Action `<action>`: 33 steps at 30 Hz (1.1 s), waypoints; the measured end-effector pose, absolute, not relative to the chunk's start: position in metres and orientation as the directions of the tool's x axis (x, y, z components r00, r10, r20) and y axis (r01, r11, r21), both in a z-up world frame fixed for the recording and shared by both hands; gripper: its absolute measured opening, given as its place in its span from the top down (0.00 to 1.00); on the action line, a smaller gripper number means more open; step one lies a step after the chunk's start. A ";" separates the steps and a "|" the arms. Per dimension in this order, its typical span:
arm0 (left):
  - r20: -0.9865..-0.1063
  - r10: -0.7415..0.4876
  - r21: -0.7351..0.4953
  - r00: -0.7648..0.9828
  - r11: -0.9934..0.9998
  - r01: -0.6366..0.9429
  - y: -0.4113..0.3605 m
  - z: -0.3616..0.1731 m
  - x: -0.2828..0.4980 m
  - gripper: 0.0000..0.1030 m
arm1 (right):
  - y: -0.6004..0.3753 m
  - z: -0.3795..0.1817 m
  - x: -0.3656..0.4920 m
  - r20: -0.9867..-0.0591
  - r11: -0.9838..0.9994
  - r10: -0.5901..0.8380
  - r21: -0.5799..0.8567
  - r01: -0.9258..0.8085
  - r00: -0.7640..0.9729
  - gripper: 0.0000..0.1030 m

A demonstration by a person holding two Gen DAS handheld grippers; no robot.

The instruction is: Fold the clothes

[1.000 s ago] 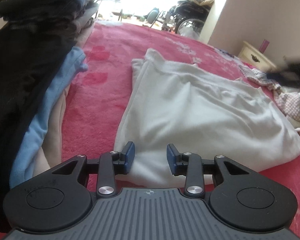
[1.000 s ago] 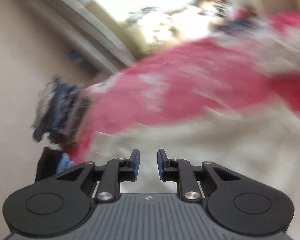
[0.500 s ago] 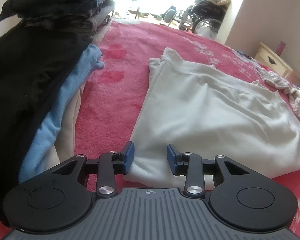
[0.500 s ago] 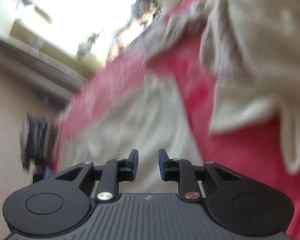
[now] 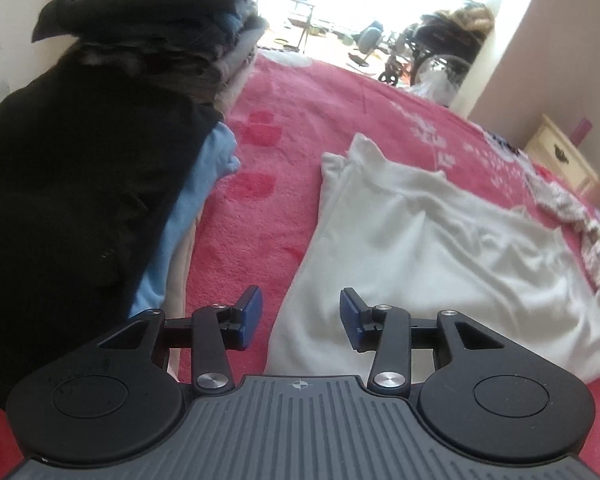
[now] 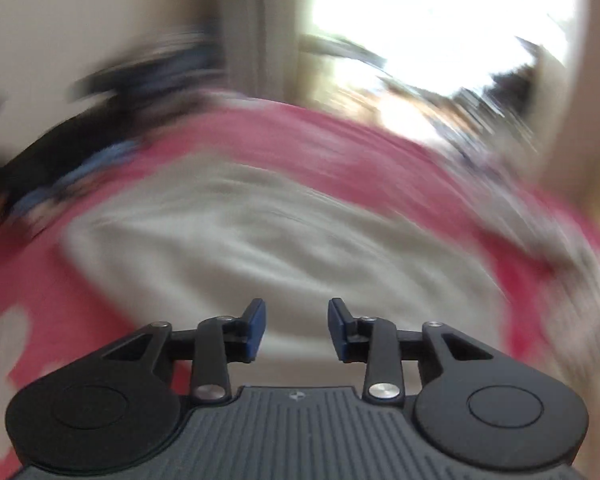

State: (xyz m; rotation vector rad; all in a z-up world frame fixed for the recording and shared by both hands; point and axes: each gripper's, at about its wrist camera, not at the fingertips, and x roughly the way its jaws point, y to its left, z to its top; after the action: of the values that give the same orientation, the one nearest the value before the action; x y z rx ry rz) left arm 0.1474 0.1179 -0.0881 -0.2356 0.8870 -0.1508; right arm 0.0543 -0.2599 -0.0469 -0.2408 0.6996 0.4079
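Observation:
A white garment lies folded flat on the pink blanket. My left gripper is open and empty, low over the garment's near left corner. In the right wrist view, blurred by motion, the same white garment spreads across the blanket. My right gripper is open and empty above the garment's near edge.
A pile of dark, blue and beige clothes fills the left side, with a taller folded stack behind it. Patterned cloth lies at the right edge. A cream nightstand stands by the wall.
My left gripper has shifted slightly left along the garment's near edge. My right gripper has swung fast across the bed, now faces the white garment, and its jaws have opened wider.

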 end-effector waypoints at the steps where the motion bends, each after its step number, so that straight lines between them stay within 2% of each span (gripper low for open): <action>1: -0.753 -0.233 -0.276 0.615 0.961 0.026 0.119 -0.086 0.148 0.59 | -0.228 -0.048 0.054 -0.653 0.844 0.328 -0.122 -0.523 0.683 0.58; 3: -0.762 -0.238 -0.293 0.603 0.956 0.007 0.120 -0.082 0.150 0.59 | -0.173 -0.057 0.049 -0.644 0.738 0.407 -0.185 -0.648 0.648 0.51; 5: -0.765 -0.249 -0.315 0.594 0.949 -0.007 0.123 -0.078 0.152 0.59 | -0.126 -0.071 0.041 -0.641 0.625 0.456 -0.263 -0.735 0.617 0.50; 9: -0.767 -0.275 -0.345 0.579 0.938 -0.013 0.124 -0.074 0.157 0.58 | -0.052 -0.111 0.036 -0.626 0.433 0.477 -0.444 -0.784 0.617 0.47; 13: -0.770 -0.302 -0.376 0.562 0.927 -0.016 0.124 -0.075 0.164 0.58 | -0.011 -0.145 0.060 -0.667 0.447 0.424 -0.434 -0.782 0.613 0.47; 16: -0.766 -0.332 -0.411 0.550 0.911 -0.023 0.126 -0.078 0.170 0.58 | 0.001 -0.155 0.071 -0.636 0.463 0.430 -0.454 -0.761 0.641 0.47; 17: -0.766 -0.339 -0.420 0.547 0.907 -0.026 0.127 -0.079 0.172 0.58 | 0.002 -0.153 0.077 -0.634 0.492 0.427 -0.435 -0.754 0.645 0.56; 19: -0.765 -0.347 -0.433 0.542 0.901 -0.035 0.129 -0.082 0.177 0.58 | 0.002 -0.150 0.088 -0.634 0.544 0.412 -0.405 -0.735 0.654 0.80; 20: -0.766 -0.347 -0.438 0.541 0.898 -0.044 0.129 -0.083 0.181 0.58 | 0.000 -0.148 0.091 -0.631 0.562 0.412 -0.392 -0.729 0.657 0.89; 24: -0.778 -0.359 -0.466 0.515 0.880 -0.089 0.132 -0.091 0.197 0.52 | -0.014 -0.139 0.094 -0.587 0.614 0.428 -0.369 -0.698 0.687 0.91; 33: -0.788 -0.450 -0.549 0.420 0.822 -0.150 0.121 -0.123 0.254 0.51 | -0.036 -0.123 0.080 -0.520 0.614 0.473 -0.385 -0.690 0.711 0.91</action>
State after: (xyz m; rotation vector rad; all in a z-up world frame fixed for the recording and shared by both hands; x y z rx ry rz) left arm 0.2544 0.1207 -0.1231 -0.6085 1.1402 -0.2031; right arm 0.0804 -0.0357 -0.1228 -0.6033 0.3901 0.6898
